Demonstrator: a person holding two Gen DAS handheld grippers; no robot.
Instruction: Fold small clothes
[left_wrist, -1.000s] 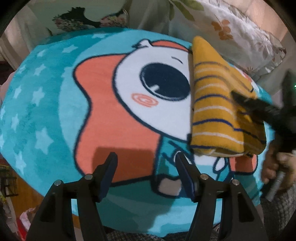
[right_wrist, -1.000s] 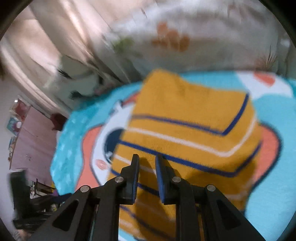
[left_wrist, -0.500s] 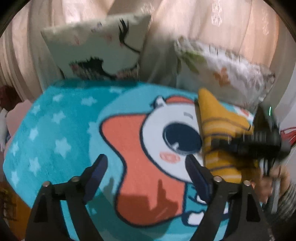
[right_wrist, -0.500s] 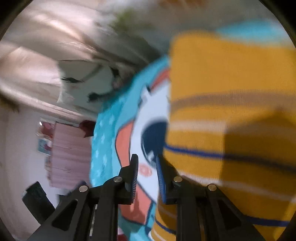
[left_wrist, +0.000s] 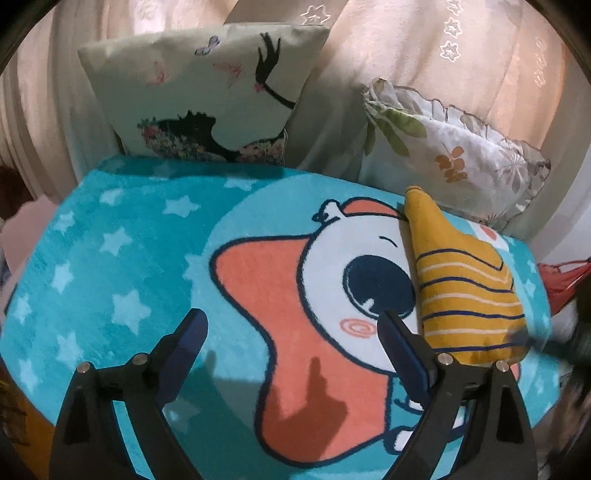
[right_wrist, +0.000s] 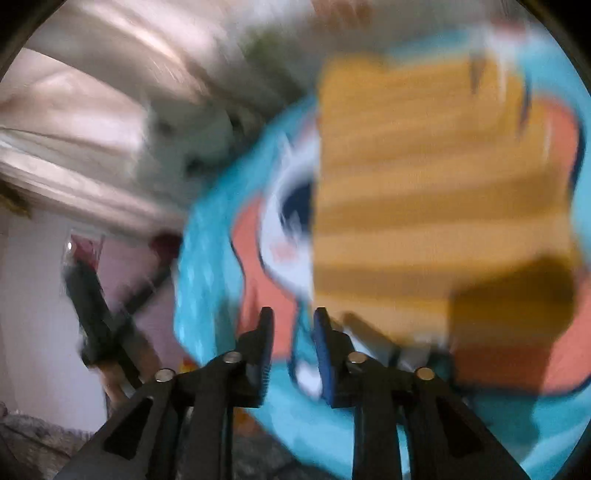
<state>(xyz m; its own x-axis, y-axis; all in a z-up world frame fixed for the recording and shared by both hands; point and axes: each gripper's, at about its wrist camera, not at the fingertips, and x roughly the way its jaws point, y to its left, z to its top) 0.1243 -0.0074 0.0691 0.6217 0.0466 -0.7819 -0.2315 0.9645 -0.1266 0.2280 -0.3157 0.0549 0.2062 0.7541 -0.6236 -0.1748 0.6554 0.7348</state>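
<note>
1. Both my claws hang above the bed with nothing in them: my left gripper stands wide, its jaws having just been opening, and only blanket shows between its fingers; my right gripper has a narrow gap, its jaws also just opening, and nothing is caught in that gap.
2. Biggest thing under me is the teal cartoon blanket, with pale stars, an orange patch and a large white eye with a dark pupil. It fills the lower part of my left view and shows, badly smeared, in my right view.
3. Behind the blanket hangs a pale pinkish curtain with small stars on it.
4. Against the curtain lean two cushions: a pale green pillow printed with a dark figure and butterflies, and to its right a white frilled pillow printed with leaves.
5. The striped yellow garment lies folded on the right part of the blanket, beside the cartoon eye, its narrow end pointing towards the frilled pillow. In my right view it sits just ahead of and to the right of my fingers, blurred, with a dark shadow on its near corner.
6. At the right edge of my left view a dark blur lies by the garment's near corner; I cannot tell what it is.
</note>
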